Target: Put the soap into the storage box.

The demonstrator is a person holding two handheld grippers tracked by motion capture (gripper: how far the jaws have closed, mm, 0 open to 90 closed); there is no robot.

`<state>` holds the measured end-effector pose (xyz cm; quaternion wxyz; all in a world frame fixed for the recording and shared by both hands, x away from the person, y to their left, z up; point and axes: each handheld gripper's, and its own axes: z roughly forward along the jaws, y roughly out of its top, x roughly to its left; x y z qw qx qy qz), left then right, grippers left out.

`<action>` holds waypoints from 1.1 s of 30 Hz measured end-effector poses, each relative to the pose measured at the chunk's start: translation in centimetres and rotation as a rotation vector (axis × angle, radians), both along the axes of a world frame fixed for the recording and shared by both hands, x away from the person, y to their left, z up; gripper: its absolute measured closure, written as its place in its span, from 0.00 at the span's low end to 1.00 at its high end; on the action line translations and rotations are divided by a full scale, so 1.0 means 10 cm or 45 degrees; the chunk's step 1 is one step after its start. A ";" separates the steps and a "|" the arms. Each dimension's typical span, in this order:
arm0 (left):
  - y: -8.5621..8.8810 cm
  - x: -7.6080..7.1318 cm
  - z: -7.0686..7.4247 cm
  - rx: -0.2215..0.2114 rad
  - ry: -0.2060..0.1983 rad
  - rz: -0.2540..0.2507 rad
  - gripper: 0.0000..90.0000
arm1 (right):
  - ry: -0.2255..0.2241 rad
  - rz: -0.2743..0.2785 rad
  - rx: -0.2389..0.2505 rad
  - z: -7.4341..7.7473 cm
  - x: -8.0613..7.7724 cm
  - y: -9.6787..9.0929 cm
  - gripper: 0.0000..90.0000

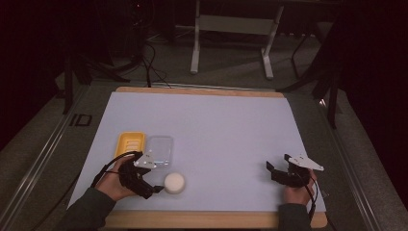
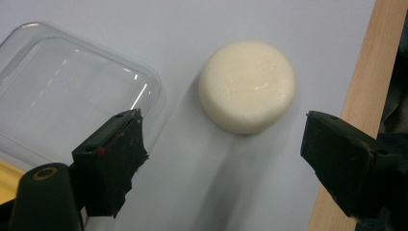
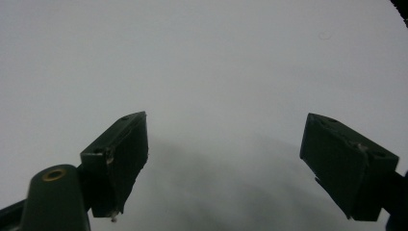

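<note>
A round white bar of soap [image 1: 174, 183] [image 2: 248, 86] lies on the pale mat near the front edge of the table. My left gripper [image 1: 158, 178] [image 2: 223, 125] points at it from the left, jaws open, the soap just ahead of the tips and untouched. A clear plastic lid [image 1: 159, 149] [image 2: 62, 86] lies flat behind the soap, with a yellow soap dish [image 1: 131, 143] [image 2: 7, 178] beside it on the left. At the front right, my right gripper [image 1: 278, 163] [image 3: 223, 144] stands open over bare mat, nothing between its fingers.
The pale mat [image 1: 207, 125] covers a wooden board whose front edge [image 1: 211, 219] [image 2: 365, 96] runs close to the soap. Beyond the table, white stand legs [image 1: 231, 43] and cables lie on the dark floor.
</note>
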<state>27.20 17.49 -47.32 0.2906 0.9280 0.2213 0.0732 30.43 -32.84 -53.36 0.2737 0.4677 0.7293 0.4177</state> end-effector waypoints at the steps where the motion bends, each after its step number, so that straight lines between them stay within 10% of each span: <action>1: -0.01 0.00 -0.01 0.003 0.001 -0.001 0.17 | 0.000 0.000 0.000 0.00 0.00 0.00 0.18; 33: -0.36 0.04 -0.06 0.148 0.030 -0.175 0.16 | -0.009 0.005 0.000 0.00 -0.01 0.00 0.17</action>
